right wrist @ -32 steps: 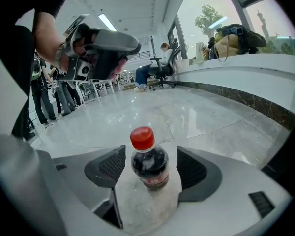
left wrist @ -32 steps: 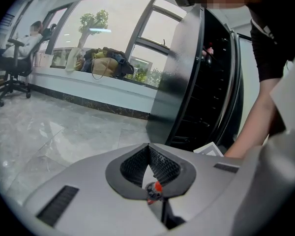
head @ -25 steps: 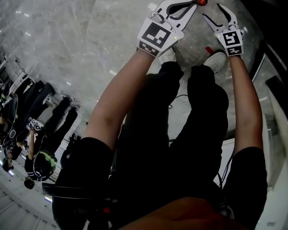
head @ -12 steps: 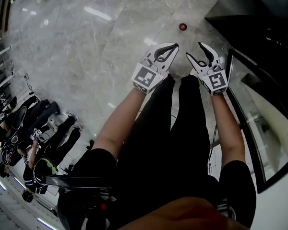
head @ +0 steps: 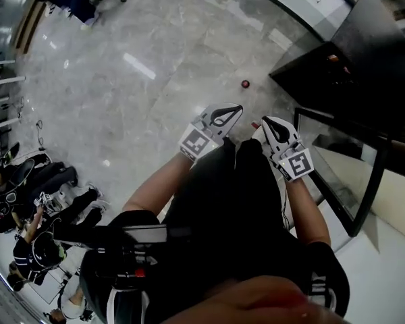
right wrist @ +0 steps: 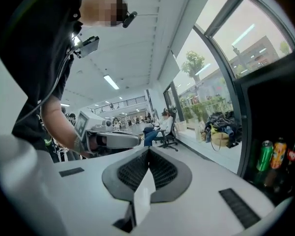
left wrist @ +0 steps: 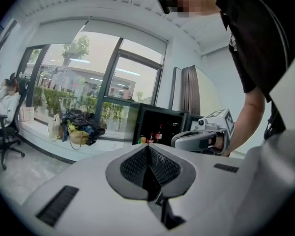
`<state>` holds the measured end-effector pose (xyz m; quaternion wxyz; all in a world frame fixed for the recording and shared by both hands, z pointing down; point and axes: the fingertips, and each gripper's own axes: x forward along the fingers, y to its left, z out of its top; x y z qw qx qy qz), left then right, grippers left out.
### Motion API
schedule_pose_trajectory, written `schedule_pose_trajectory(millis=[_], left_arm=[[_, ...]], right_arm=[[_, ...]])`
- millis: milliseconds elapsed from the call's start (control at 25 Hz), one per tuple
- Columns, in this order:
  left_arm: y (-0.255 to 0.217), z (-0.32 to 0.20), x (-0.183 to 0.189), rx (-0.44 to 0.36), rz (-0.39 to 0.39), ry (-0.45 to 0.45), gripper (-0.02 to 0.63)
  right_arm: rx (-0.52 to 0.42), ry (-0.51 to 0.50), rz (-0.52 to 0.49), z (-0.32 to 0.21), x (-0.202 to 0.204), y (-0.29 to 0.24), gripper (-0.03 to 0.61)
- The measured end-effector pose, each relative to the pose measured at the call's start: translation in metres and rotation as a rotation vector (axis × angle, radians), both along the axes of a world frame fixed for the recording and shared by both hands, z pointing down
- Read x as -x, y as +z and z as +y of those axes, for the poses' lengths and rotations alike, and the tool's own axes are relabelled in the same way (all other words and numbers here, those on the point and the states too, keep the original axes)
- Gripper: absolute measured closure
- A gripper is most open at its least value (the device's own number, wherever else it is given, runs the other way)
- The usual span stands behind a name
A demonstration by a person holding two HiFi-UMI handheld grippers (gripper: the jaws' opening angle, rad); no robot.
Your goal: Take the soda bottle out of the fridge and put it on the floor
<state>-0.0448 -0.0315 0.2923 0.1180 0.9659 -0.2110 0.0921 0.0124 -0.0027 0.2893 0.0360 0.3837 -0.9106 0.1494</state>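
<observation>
Two tongs, both empty: left tongs (head: pixel 237 109) together, right tongs (head: pixel 265 121) closing shut. One soda bottle (head: pixel 245 84) on the floor (head: pixel 155 46), three drinks (right wrist: pixel 278 154) in the fridge (head: pixel 364 39)

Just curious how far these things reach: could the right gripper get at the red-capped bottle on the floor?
Probably yes. The soda bottle stands alone on the floor, with nothing in the way. But the right gripper is shut and apart from it, so it must open and reach over first.
</observation>
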Motion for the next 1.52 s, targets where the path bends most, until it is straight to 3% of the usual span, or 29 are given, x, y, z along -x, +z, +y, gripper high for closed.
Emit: schedule_pose_trajectory(millis=[320,560,880,1520], left_arm=[[-0.122,0.02,-0.008,-0.05,0.079,0.056,0.617],[-0.173,0.033,-0.012,-0.079,0.119,0.067,0.617],[-0.197,0.036,-0.022,-0.12,0.129,0.069,0.617],[-0.2,0.051,-0.029,-0.119,0.143,0.087,0.617]], right_arm=[[-0.023,-0.003,-0.025,0.014,0.002,-0.119,0.568],[-0.124,-0.012,0.008,0.016,0.002,-0.182,0.566],[-0.186,-0.006,0.03,0.016,0.0,-0.202,0.566],[-0.192,0.003,0.013,0.028,0.004,-0.204,0.568]])
